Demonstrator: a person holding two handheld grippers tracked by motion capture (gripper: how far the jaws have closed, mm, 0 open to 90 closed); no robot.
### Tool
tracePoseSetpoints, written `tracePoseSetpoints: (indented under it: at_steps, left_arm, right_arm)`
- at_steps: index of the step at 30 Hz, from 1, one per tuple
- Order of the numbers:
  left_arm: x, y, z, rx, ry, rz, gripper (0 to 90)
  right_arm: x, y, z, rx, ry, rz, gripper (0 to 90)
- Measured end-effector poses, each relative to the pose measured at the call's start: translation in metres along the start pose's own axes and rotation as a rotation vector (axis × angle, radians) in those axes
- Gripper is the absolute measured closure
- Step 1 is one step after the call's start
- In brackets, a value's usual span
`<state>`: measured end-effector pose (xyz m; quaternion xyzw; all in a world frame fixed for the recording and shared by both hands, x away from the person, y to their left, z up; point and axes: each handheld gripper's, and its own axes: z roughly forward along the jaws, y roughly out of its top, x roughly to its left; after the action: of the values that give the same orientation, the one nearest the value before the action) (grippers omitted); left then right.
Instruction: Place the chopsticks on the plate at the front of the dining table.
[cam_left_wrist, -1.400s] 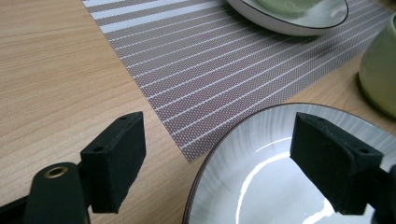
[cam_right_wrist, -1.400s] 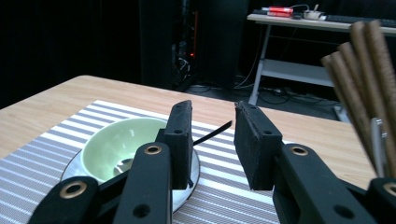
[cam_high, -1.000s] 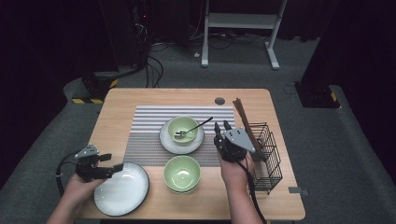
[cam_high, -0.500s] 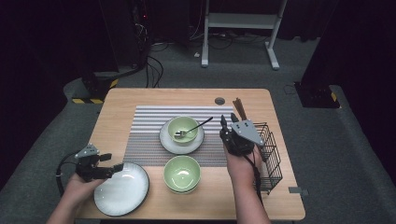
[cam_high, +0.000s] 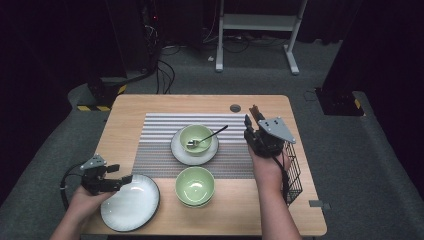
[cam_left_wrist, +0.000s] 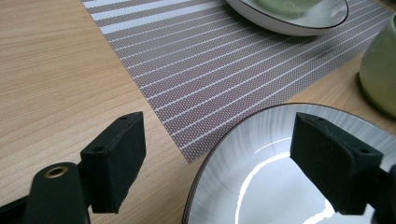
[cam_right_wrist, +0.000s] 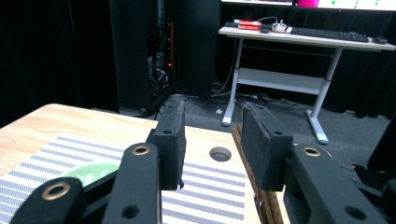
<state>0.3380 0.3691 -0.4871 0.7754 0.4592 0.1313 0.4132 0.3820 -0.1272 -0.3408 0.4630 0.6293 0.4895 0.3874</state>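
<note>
While your right gripper (cam_high: 251, 126) hangs above the table's far right with its jaws just opening and nothing between them, the spoon (cam_high: 206, 138) rests in the bowl (cam_high: 196, 137) just to its left. Your left gripper (cam_high: 120, 179) gapes wide astride the white plate's (cam_high: 131, 204) rim.

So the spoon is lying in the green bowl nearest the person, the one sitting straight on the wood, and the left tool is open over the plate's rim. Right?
Not quite. The spoon lies in the farther green bowl, which stands on a saucer on the striped mat; the near bowl is empty, as the high view shows. The left tool is indeed open over the plate rim.
</note>
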Motion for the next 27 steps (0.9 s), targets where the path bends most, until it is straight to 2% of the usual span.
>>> tracePoseSetpoints:
  at_steps: [5,12,19,27]
  left_arm:
    - [0.001,0.0,-0.001,-0.006,0.002,-0.005,18.7]
    - [0.002,0.0,-0.002,-0.009,0.002,-0.003,18.6]
    - [0.002,0.0,-0.003,-0.01,0.005,-0.001,18.6]
    - [0.002,0.0,-0.002,-0.009,0.001,-0.004,18.6]
  right_arm:
    - [-0.007,0.004,0.006,0.007,-0.001,0.014,59.1]
    - [-0.015,0.009,0.015,0.019,-0.029,0.022,61.5]
    - [-0.017,0.002,0.029,0.065,-0.046,0.009,66.9]
    - [-0.021,-0.005,0.042,0.108,-0.066,0.011,69.3]
